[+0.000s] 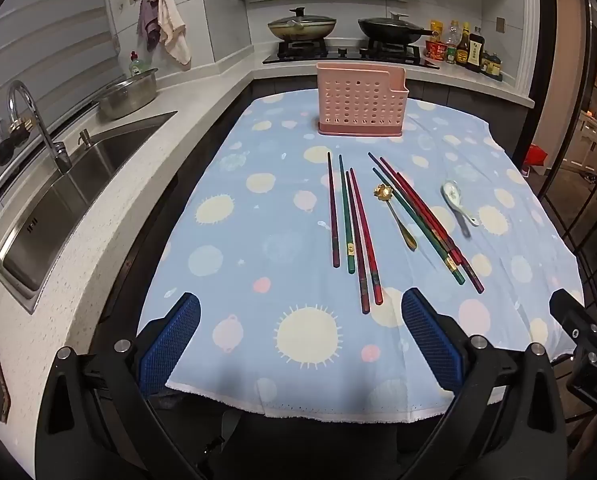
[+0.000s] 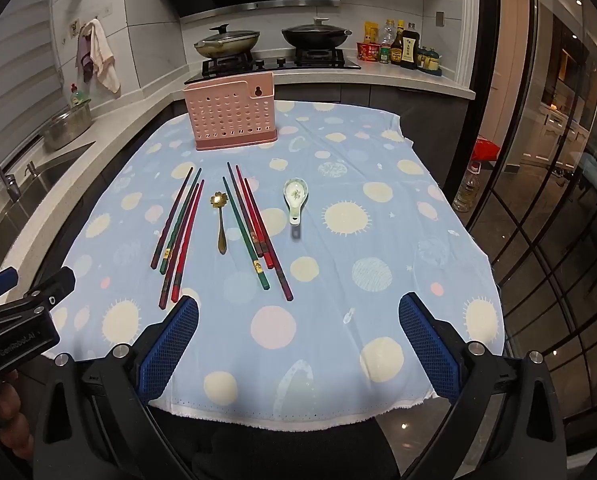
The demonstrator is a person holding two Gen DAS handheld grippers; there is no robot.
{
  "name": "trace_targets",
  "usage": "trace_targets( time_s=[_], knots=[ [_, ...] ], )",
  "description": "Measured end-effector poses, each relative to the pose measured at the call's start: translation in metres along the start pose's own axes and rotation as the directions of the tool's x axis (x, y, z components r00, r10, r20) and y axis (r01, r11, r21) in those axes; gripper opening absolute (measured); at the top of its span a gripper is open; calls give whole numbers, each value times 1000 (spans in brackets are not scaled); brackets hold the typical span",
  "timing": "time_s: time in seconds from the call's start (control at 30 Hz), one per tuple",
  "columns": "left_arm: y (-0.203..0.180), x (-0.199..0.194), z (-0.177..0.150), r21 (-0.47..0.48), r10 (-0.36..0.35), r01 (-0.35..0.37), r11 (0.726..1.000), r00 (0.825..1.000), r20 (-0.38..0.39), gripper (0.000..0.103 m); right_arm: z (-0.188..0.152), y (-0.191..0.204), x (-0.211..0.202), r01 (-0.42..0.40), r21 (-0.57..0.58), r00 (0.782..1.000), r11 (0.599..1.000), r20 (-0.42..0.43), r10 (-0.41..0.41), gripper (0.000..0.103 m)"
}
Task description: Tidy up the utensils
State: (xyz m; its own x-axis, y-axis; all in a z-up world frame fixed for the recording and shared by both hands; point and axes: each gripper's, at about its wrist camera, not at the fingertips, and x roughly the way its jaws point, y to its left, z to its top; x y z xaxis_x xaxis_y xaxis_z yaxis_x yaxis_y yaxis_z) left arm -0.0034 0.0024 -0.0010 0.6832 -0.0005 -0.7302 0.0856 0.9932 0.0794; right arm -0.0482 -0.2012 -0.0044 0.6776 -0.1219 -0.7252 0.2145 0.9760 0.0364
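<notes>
Two loose bundles of chopsticks lie side by side on the bench: a left bundle [image 1: 352, 228] and a right bundle [image 1: 426, 220], their tips pointing toward the pink holder [image 1: 360, 98]. They look light, stiff and lacquered, so probably slick; lying flat on cloth, each is likely best pinched across its thicker near end, where the sticks sit close together. Between the bundles lies a gold spoon [image 1: 396, 212] with a flower-shaped bowl; it is thin metal, and its slender handle seems the better place to hold. Well to the right rests a ceramic spoon [image 2: 295, 200], probably the heaviest and most fragile piece, smooth-glazed; its short handle offers the firmest hold. The perforated holder stands upright at the far end of the blue patterned tablecloth [image 2: 338, 320], apart from all the utensils. The left gripper [image 1: 298, 344] and right gripper [image 2: 298, 340] both hover released at the near edge, jaws wide apart, grasping nothing.
</notes>
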Motion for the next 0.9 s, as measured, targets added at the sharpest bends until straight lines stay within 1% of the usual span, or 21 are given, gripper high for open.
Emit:
trace_targets(
  time_s=[0.37, 0.9],
  knots=[
    [-2, 0, -1, 6, 6, -6, 1000, 1000, 1, 96, 0, 1, 0, 5, -4, 1000, 1000, -2, -5, 96],
    [-2, 0, 2, 3, -14, 14, 1000, 1000, 9, 96, 0, 1, 0, 5, -5, 1000, 1000, -2, -5, 96]
  ],
)
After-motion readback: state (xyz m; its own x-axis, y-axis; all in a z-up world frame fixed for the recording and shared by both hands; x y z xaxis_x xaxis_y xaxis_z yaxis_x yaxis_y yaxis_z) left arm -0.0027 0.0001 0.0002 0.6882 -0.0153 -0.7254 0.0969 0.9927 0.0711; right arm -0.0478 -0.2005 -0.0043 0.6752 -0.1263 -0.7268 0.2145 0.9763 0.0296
